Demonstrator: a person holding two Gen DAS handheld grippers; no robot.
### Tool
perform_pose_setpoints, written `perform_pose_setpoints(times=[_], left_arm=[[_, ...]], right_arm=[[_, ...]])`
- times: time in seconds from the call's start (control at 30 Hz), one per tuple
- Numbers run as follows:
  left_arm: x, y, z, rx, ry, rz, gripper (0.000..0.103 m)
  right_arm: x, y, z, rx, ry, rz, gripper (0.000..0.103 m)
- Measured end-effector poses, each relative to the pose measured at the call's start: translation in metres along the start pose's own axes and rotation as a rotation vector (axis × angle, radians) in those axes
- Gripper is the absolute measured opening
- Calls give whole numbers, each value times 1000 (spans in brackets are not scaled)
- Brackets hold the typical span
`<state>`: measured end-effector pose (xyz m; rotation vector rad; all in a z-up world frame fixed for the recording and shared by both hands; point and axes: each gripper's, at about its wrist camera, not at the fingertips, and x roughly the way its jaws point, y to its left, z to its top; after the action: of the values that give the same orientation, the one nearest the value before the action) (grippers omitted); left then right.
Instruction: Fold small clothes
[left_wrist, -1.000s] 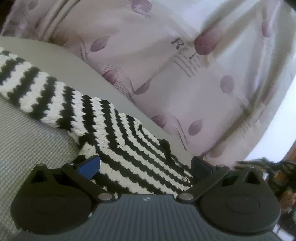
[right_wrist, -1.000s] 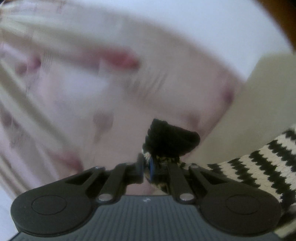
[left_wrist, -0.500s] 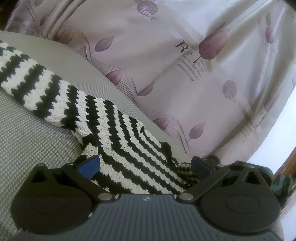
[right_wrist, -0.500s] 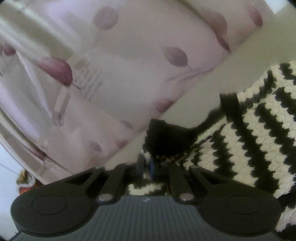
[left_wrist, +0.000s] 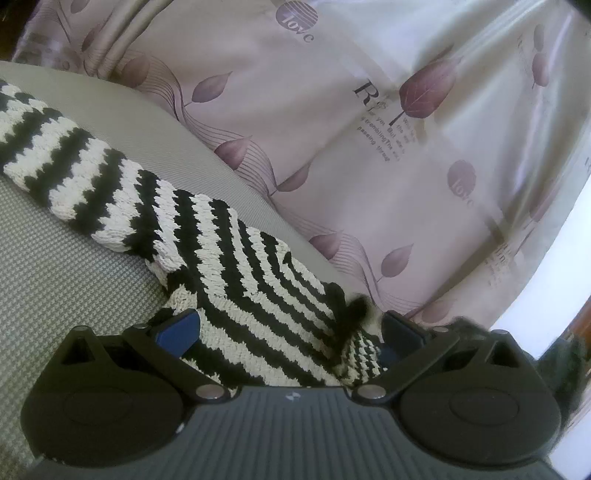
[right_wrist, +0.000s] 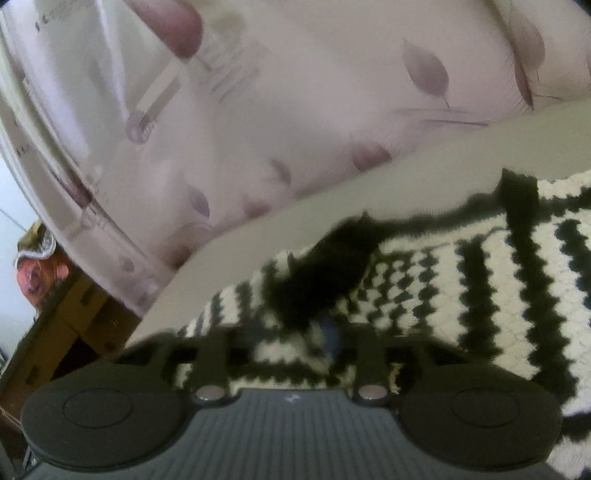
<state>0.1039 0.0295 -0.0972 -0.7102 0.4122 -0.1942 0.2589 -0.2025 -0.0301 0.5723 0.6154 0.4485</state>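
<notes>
A black-and-white striped knitted garment (left_wrist: 207, 236) lies on a grey woven cushion (left_wrist: 55, 295), one sleeve stretching to the upper left. My left gripper (left_wrist: 288, 332) is open, its fingers spread over the garment's body near a black trimmed edge. In the right wrist view the same garment (right_wrist: 498, 280) lies under my right gripper (right_wrist: 295, 343). The right view is blurred; the fingers now stand apart, with a black trimmed corner (right_wrist: 325, 269) just ahead of them.
A pale pink curtain with purple leaves (left_wrist: 369, 129) hangs behind the cushion, also in the right wrist view (right_wrist: 258, 110). The cushion's edge (right_wrist: 332, 214) runs close behind the garment. A wooden frame (right_wrist: 66, 314) and some clutter sit at the far left.
My right gripper has come down onto the cushion with the garment's black corner and its fingers have spread apart. The left gripper stays open and has shifted slightly.
</notes>
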Motion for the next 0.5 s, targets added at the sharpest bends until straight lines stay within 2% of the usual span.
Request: perform_pose_setpoints(times=[0.03,0.2,0.23,0.3,0.37,0.43,0.5], left_arm=[[0,0,0,0,0,1,103],[1,0,0,1,6,3,103],[1,0,0,2,7,3,103],[1,1,0,3,8,3,103],[2,0,0,5,10,6,103],[2,1,0,7,12,6,103],[3,1,0,10,14,8,103]], right_arm=[[-8,2,-1,-12,-19,-7,68],[-88,-8,-10,-21,-163,9,68],[-106,-11,-13,-44,-197,-23,67],[-136,-21,-18,-99,-243,-144,68],[-155,-42,-22,-131,-248,-273,67],[-168,-68,-24,-91,-236,-381,51],[-172,-93,-26,-34,-194,-407,50]])
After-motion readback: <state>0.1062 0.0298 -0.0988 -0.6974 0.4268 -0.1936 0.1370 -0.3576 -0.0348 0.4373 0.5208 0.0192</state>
